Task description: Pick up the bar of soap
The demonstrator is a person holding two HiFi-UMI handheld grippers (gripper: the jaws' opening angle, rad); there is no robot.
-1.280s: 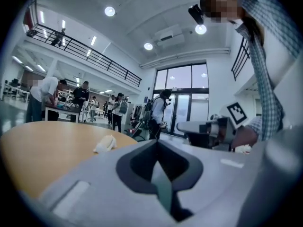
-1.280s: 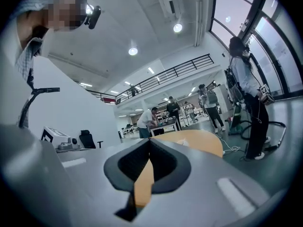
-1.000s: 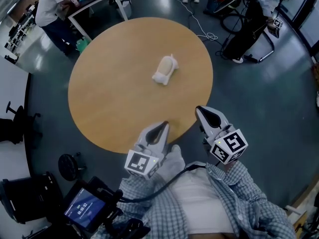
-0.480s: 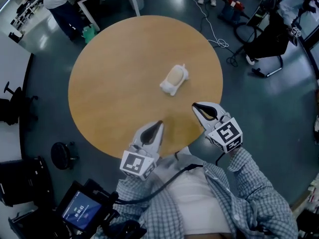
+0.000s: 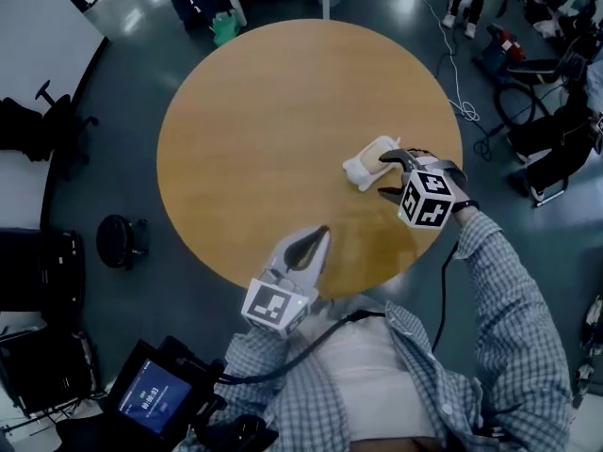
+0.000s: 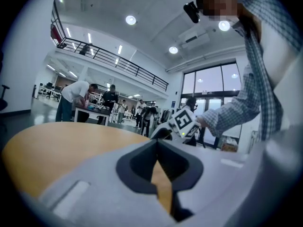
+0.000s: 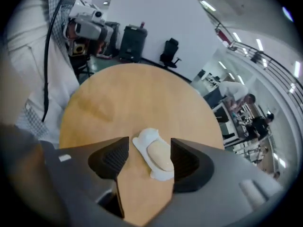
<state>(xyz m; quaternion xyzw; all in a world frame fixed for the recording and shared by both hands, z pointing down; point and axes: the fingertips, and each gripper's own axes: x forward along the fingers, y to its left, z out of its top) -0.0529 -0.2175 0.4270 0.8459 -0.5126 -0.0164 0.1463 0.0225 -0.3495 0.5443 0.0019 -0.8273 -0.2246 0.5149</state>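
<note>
Bar of soap (image 5: pixel 380 151) lies in a white dish (image 5: pixel 356 169) on the round wooden table (image 5: pixel 254 130), right of centre and toward the person's right-hand edge. The bar is pale tan w/ rounded ends. The dish shows past it at both ends.

R gripper (image 5: pixel 389 174) is right at the soap, marker cube (image 5: pixel 429 199) just behind it, held by the arm in the checked sleeve (image 5: pixel 499 281). Its jaws are opening and stand wide, one to each side of the dish. In the right gripper view the soap sits btwn the two dark ribbed pads, nearer the pad on that view's right. That pad's edge overlaps the bar's side; can't tell if it touches. The other pad is clear of the dish, bare wood showing in the gap. Dish lies a bit slanted across the gap, one end poking out beyond the jaw tips.

L gripper (image 5: pixel 318 236) hovers over the near edge of the table, well apart from soap and dish. Jaws are together, tips meeting, nothing btwn them. Only a sliver of tabletop shows thru the slot behind the tips in the left gripper view.
</note>
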